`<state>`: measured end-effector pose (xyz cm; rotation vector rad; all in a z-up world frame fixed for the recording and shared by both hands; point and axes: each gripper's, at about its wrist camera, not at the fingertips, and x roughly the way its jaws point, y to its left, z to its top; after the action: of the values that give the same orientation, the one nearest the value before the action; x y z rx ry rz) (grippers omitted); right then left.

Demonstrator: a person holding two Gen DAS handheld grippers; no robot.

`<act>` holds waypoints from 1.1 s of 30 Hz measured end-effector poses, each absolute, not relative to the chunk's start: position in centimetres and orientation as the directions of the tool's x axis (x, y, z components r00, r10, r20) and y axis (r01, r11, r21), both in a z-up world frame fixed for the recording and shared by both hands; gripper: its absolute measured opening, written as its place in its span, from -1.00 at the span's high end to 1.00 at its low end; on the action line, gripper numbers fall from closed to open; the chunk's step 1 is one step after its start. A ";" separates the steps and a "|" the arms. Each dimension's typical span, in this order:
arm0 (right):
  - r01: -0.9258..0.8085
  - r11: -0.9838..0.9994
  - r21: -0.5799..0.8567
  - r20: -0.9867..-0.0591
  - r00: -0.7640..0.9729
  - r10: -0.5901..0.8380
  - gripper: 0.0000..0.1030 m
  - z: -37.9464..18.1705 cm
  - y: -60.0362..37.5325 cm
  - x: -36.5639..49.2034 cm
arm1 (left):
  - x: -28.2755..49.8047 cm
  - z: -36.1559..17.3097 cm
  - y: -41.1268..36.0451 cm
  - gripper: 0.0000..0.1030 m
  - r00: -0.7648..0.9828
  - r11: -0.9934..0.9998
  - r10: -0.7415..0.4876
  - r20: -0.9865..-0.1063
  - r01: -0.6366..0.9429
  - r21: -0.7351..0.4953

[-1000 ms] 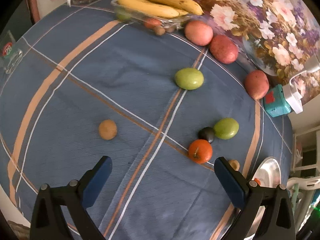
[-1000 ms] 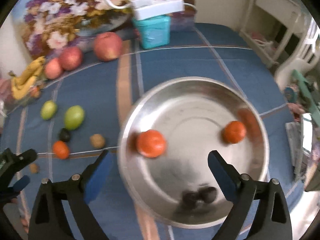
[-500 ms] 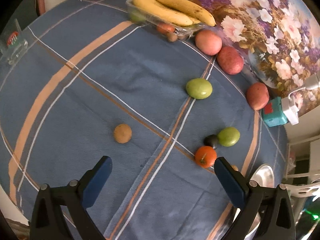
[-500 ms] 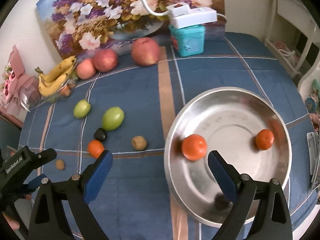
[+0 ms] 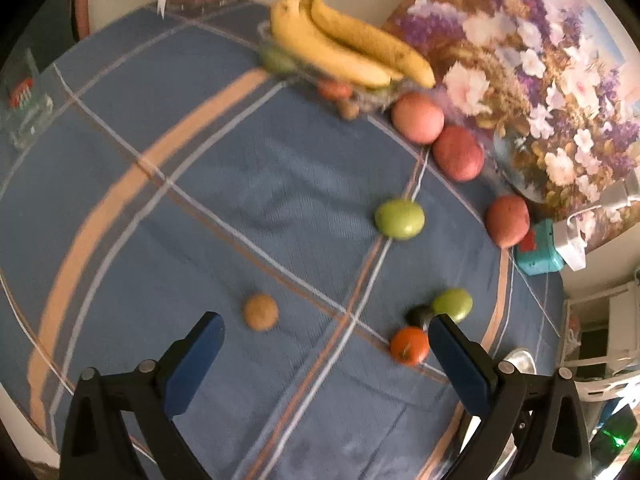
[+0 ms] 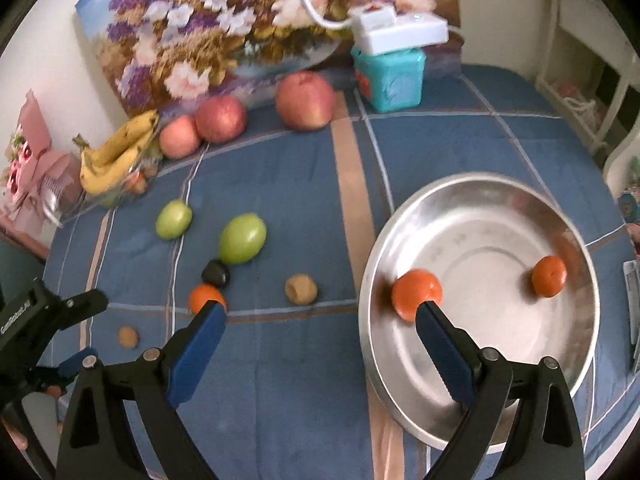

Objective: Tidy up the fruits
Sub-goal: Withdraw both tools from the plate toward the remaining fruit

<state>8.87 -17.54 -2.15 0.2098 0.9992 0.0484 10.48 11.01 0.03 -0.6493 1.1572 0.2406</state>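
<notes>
Fingers (image 6: pixel 440 344) wide; bowl (image 6: pixel 500 188): two oranges (image 6: pixel 416 292)

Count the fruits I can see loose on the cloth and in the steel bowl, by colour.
Red apples: 3
Green fruits: 2
Orange fruits: 3, two inside the bowl
Brown fruits: 2
Black fruit: 1
Total: 11

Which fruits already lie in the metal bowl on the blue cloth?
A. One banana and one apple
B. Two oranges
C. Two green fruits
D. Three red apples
B: the right wrist view shows two oranges, one near the left rim and one at the right, inside the metal bowl; the green fruits, bananas and apples lie outside it.
</notes>
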 end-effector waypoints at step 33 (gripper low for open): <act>-0.033 0.991 0.130 -0.919 0.372 0.134 -0.87 -8.8 -5.5 12.4 | 12.7 -7.3 13.3 -1.00 0.202 0.877 -0.119 -0.972 -0.438 -0.198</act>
<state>12.42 -5.49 -8.84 0.0952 1.1858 0.1073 12.67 13.30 -7.29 -0.4902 1.3646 0.2358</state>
